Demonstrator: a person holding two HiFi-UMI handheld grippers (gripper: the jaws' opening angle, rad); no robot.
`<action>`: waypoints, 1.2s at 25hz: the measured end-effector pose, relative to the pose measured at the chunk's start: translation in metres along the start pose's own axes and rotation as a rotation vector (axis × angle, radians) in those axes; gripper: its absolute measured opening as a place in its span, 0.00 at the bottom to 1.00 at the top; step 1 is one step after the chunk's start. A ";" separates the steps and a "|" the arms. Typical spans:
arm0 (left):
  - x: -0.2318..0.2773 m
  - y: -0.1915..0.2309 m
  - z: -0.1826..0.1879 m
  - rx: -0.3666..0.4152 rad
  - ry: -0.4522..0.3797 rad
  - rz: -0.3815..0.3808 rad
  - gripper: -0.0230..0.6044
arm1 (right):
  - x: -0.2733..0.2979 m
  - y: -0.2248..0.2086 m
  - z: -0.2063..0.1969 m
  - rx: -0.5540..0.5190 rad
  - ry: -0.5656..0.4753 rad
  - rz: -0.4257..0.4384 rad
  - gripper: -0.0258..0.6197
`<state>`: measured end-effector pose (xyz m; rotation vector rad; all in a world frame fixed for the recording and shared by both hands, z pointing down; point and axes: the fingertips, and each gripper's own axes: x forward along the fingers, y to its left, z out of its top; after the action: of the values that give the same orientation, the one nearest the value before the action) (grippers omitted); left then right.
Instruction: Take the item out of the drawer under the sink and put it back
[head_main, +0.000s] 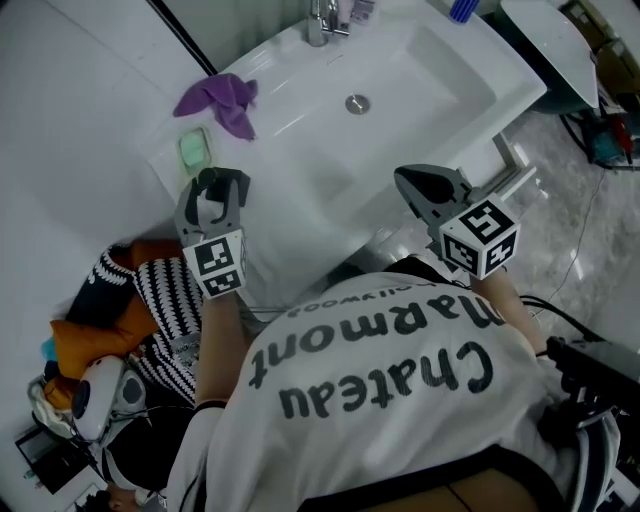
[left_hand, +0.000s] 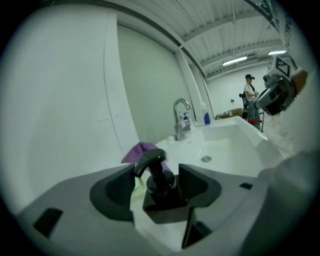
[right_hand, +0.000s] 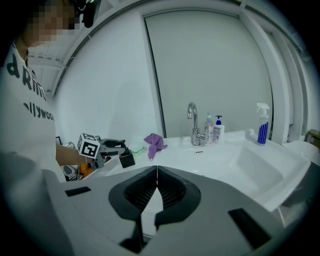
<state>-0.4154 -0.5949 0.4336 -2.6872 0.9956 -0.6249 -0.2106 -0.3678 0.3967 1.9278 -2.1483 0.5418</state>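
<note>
Walls: plain white glossy panels (right_hand: 210, 65), with one dark vertical seam (right_hand: 153, 75) between them. White rectangular ceramic washbasin (head_main: 430, 70) set against the wall, curved chrome tap (right_hand: 192, 122) at its back edge. Grey marbled stone floor (head_main: 590, 215) to the basin's right. White ribbed ceiling (left_hand: 220, 25) overhead; two lit tube lamps (left_hand: 236, 61) far off.

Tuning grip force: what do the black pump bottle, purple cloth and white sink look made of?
Black square pump bottle: likely hard plastic, matte, with no glare on it.
Crumpled purple cloth: soft fabric, going by its limp folds.
White rectangular sink: glazed ceramic or cast resin, with glossy highlights; can't tell which.
</note>
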 end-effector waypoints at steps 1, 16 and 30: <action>-0.008 -0.003 -0.001 0.005 0.014 0.009 0.44 | -0.008 0.001 0.001 -0.008 -0.016 0.007 0.06; -0.114 -0.007 -0.001 -0.339 0.056 0.398 0.44 | -0.076 -0.062 0.016 -0.024 -0.109 0.127 0.06; -0.176 -0.157 0.063 -0.391 -0.063 0.248 0.10 | -0.113 -0.084 -0.005 -0.022 -0.098 0.327 0.06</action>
<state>-0.4175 -0.3578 0.3744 -2.8083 1.5411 -0.3208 -0.1139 -0.2699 0.3685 1.6302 -2.5395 0.4820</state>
